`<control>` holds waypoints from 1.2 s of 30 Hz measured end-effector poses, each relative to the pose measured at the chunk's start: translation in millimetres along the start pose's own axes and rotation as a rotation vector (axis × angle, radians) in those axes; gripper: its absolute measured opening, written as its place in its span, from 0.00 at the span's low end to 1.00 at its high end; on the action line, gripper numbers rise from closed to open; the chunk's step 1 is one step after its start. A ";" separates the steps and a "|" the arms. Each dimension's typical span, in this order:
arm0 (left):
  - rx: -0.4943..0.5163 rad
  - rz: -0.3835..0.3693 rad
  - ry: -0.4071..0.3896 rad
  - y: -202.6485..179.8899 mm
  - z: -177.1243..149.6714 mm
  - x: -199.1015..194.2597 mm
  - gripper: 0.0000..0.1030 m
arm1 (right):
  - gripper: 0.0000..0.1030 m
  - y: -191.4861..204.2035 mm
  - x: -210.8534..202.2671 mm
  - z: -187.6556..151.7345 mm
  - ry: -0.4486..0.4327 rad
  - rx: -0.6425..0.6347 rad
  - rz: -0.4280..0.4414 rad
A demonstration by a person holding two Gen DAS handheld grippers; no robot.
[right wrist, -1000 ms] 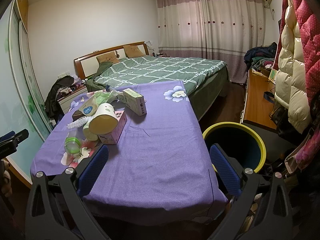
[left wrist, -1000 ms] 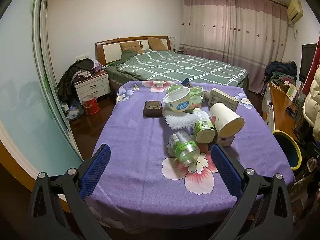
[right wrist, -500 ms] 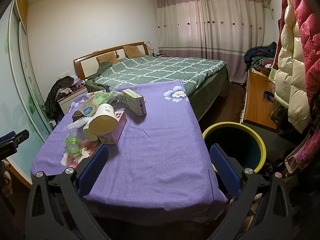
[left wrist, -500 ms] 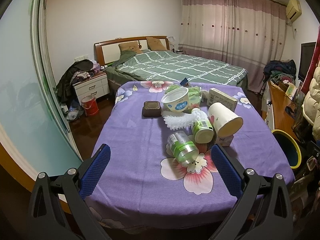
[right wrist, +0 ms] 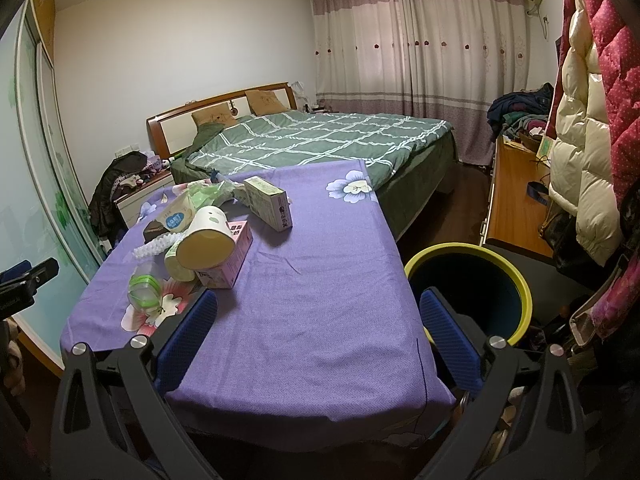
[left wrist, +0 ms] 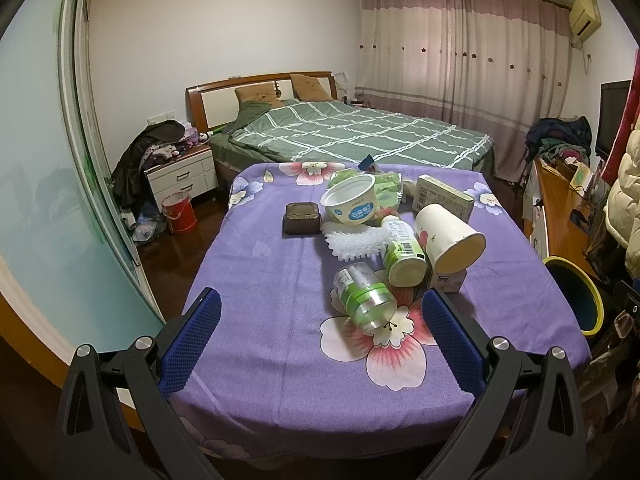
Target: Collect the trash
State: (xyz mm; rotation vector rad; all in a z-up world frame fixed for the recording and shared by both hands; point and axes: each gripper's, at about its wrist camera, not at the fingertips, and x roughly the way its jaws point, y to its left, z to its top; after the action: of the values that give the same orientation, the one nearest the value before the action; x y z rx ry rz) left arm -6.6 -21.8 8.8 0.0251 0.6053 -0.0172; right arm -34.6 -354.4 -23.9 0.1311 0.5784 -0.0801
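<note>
Purple-clothed desk [left wrist: 260, 300] carries the trash pile: a clear bottle [left wrist: 364, 298] lies tipped, base toward the left claw [left wrist: 320, 334], which gapes empty. Beside the desk stands a yellow-rimmed bin [right wrist: 468, 248]; right claw [right wrist: 318, 334] gapes empty.

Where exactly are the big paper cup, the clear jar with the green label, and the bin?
paper cup [left wrist: 448, 236], left wrist view, on its side wall.
clear jar [left wrist: 366, 300], left wrist view, on its green label.
bin [right wrist: 520, 280], right wrist view, on its yellow rim.
</note>
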 end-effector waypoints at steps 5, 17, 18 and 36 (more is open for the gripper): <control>0.008 0.004 0.006 1.3 3.0 2.9 0.96 | 0.94 2.3 5.9 2.9 0.007 -0.009 -0.003; 0.007 0.047 0.011 19.0 25.6 46.1 0.96 | 0.94 30.8 56.6 36.0 0.021 -0.060 0.053; 0.003 0.057 0.010 23.6 29.3 49.8 0.96 | 0.94 36.0 62.3 40.4 0.023 -0.063 0.067; -0.069 0.203 0.046 88.5 50.9 112.5 0.97 | 0.94 212.6 188.6 80.6 0.191 -0.282 0.353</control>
State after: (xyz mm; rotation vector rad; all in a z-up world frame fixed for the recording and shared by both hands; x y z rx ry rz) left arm 116.9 64.1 -11.7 0.0196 0.6468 0.2014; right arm 190.1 -163.2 -39.3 -0.0357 0.7427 0.3591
